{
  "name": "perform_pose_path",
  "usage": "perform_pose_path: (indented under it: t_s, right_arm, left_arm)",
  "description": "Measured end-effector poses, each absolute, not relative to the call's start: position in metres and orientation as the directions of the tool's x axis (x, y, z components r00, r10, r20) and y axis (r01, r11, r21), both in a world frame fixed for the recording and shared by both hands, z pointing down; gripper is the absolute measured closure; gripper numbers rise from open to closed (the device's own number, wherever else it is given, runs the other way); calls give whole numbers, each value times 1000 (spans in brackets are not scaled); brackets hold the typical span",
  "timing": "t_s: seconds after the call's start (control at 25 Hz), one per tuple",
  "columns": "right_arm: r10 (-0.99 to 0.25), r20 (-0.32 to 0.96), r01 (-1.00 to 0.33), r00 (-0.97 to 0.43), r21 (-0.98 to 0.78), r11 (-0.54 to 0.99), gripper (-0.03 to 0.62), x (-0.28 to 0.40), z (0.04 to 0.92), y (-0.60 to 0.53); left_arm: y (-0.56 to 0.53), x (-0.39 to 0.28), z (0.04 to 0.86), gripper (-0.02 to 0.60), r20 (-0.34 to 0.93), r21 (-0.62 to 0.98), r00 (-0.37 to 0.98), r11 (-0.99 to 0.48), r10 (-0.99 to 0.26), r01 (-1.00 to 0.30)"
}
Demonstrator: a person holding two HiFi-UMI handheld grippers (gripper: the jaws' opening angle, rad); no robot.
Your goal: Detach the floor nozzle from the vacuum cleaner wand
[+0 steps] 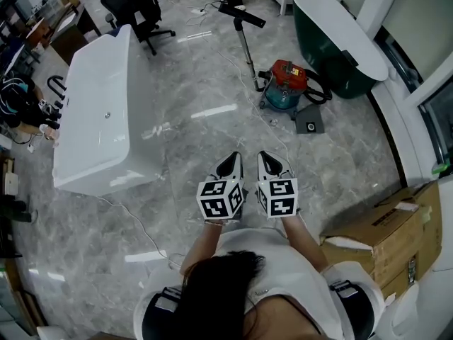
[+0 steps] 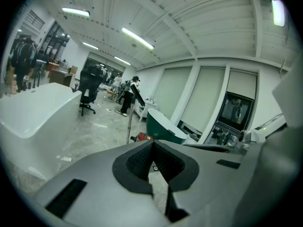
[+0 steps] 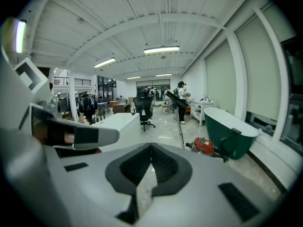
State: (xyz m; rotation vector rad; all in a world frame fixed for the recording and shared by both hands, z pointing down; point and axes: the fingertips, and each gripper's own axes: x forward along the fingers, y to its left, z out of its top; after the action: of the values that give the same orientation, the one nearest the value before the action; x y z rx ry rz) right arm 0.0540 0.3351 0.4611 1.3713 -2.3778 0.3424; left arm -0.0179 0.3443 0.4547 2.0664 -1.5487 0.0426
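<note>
Pointing ahead side by side above the glossy grey marble-pattern floor point(image 1: 212, 129), the left gripper point(image 1: 230, 164) and the right gripper point(image 1: 272, 164) each have their dark ribbed pads pressed together with nothing between them. Each carries a white cube printed with black square markers. The vacuum cleaner point(image 1: 286, 85), a squat drum with a red top over a teal body and a looped black hose, sits on the floor well ahead of both grippers; any brand on it is too small to read. Its wand point(image 1: 247, 48), a thin shiny metal tube with a black handle piece at the top, stands nearly upright just left of the drum, and the fitting at its foot is too small to make out. A flat dark rectangular piece point(image 1: 309, 122) lies just beside the drum. A long smooth white bathtub point(image 1: 99, 112) lies at the left, and a dark green oval bathtub point(image 1: 333, 44) with a white rim at the upper right. Brown cardboard boxes point(image 1: 382, 236) with pale labels, their print illegible, are stacked at the lower right.
</note>
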Motion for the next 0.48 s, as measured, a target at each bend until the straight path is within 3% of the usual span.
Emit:
perform_pose_path:
  t_s: [0.48]
  right_arm:
    - [-800,444,-895,-404,-9,447,579,39,464,312]
  left_arm:
    - [319,-37,457,578,346,412,385,-230,-856,-882]
